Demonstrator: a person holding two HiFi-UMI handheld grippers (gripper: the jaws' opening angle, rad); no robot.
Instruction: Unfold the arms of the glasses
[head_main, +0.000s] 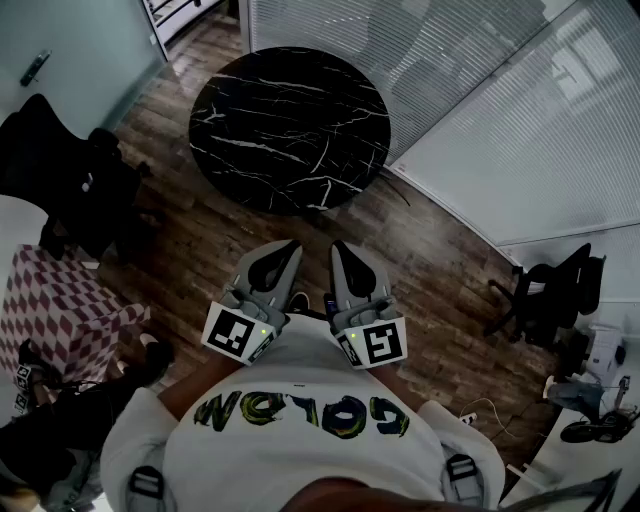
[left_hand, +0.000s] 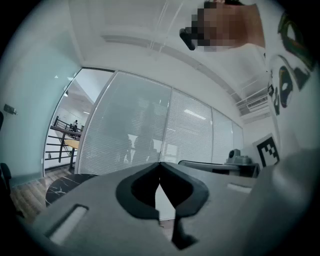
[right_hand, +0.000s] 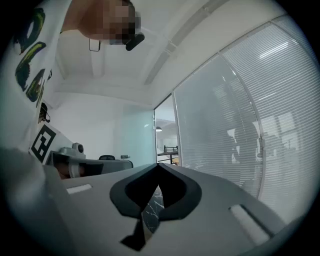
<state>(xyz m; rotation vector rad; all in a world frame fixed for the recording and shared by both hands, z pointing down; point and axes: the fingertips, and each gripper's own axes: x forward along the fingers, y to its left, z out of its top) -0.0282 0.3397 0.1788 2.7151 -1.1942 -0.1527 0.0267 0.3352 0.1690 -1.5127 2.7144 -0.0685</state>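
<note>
Posture: left gripper (head_main: 287, 248) and right gripper (head_main: 341, 248) held level, side by side, tucked against the white T-shirt with green-yellow lettering (head_main: 300, 440); judged a neutral carry pose, not a working reach.
Heading: both point toward the round black white-veined marble table (head_main: 290, 130), which is well apart across the brown wood-plank floor (head_main: 430, 250); probably the work surface, not yet approached.
Left gripper: jaws clenched tip to tip in the left gripper view, with nothing between them; only the frosted glass wall with blinds (left_hand: 150, 130) shows beyond.
Right gripper: jaws likewise pressed together in the right gripper view, empty; a sliver of the marble top shows through the gap below the tips.
Glasses: absent from all three views; tabletop looks bare from the head view; location cannot be told.
Task status: judged not started; arms of the glasses untouched.
Next need: find the glasses, then part the jaws before any grasp.
</note>
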